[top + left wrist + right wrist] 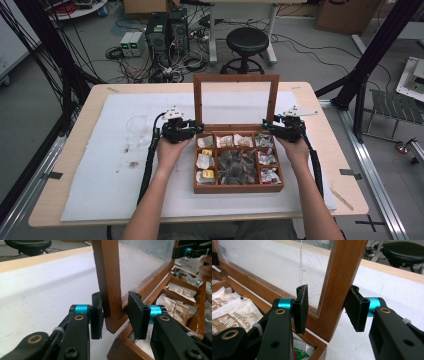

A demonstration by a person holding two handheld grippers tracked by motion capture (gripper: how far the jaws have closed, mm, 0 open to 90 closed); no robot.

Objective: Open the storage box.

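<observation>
tabletop (75,200): carries a white mat (115,165); the wooden box (237,189) sits on the mat, right of its middle
wooden box: open, its compartments packed with sachets (235,141); every place below is given from this box
lid (198,100): glass in a wooden frame, standing roughly upright from the box's far edge on its hinges
left gripper (113,315): at the box's far left corner; jaws partly open astride the lid's left post, outer pad on or just beside the wood, inner pad standing clear, so nothing is gripped
right gripper (328,308): at the box's far right corner; jaws drawn in on the lid's right post, outer pad flat against the wood
step in hand: probably swinging the lid on its hinges, both sides at once
doing it well: close the left jaws squarely on the post before moving; keep pads on wood, off the glass; move both hands evenly so the frame does not twist; let the hinges set the arc; go slowly near the end
hard to make out: whether the right gripper's inner pad truly touches the post or stops just beside it; the hinges, apart from one at the box's far edge in the right gripper view; the print on the smaller sachets; the lid's top rail, cut off in both gripper views
</observation>
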